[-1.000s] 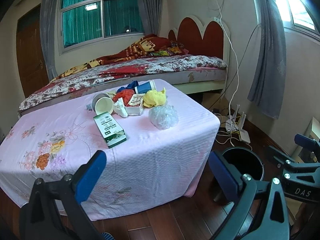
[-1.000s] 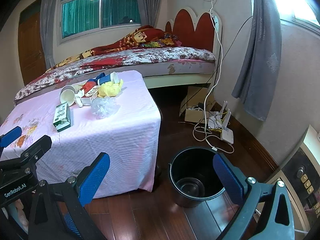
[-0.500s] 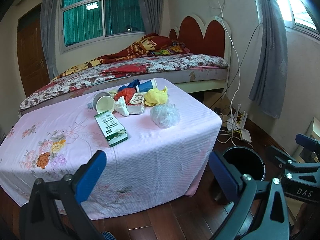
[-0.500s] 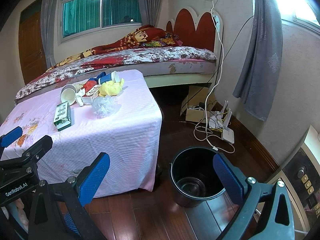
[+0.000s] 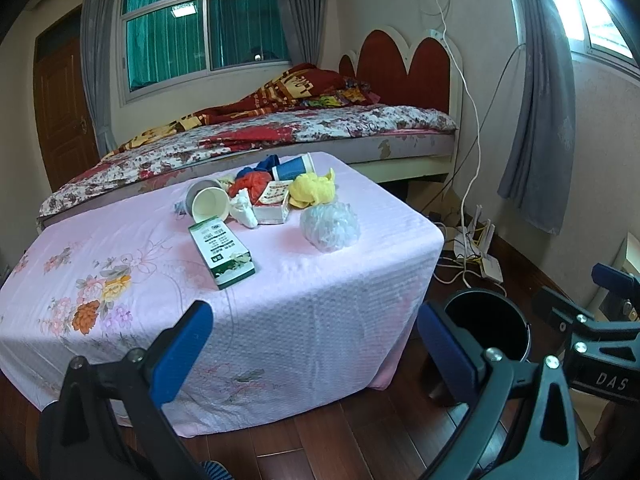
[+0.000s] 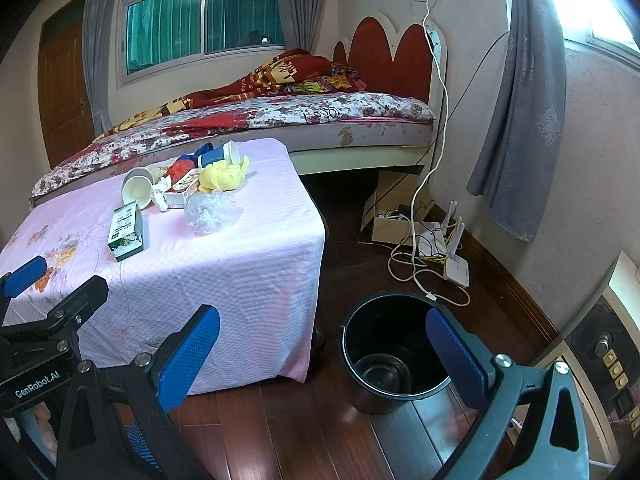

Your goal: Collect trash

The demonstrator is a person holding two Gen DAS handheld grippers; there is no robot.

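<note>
A pile of trash lies on the pink-clothed table [image 5: 328, 304]: a green and white carton [image 5: 222, 251], a clear crumpled plastic wad [image 5: 330, 226], a yellow wad [image 5: 312, 191], a tipped paper cup [image 5: 210, 206], a blue cup [image 5: 292, 167] and red scraps. A black bucket [image 6: 394, 354] stands on the floor right of the table. My left gripper [image 5: 316, 354] is open, short of the table's near edge. My right gripper [image 6: 324, 356] is open, low beside the bucket. Both hold nothing.
A bed [image 5: 280, 132] runs behind the table. Cables, a router [image 6: 456, 268] and a cardboard box [image 6: 390, 216] lie on the wooden floor by the right wall. Grey curtains [image 6: 520, 120] hang at the right. A cabinet with knobs [image 6: 608, 356] is at far right.
Both grippers have drifted slightly; the table and bucket sit a little differently in view. Nothing was grasped or released.
</note>
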